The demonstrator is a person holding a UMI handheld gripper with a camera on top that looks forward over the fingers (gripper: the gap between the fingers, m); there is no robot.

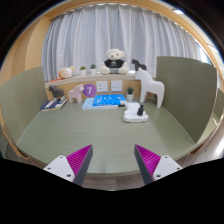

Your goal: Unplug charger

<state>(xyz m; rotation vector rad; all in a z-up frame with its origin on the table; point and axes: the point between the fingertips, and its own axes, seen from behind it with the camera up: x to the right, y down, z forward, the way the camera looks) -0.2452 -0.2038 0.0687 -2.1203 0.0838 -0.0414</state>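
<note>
On the grey-green table [95,135], a white power strip [135,115] lies at the far right side, with a charger [140,107] standing upright in it. My gripper [113,160] hovers over the table's near edge, well short of the strip. Its fingers [76,160] with magenta pads stand wide open with nothing between them. The strip is beyond and a little right of the right finger.
A blue box [101,102], a purple toy [88,90] and a black item [55,102] sit at the table's far edge. A teddy bear [116,60] and small figures stand on a shelf [90,77] before white curtains. Grey-green panels [185,85] flank the table.
</note>
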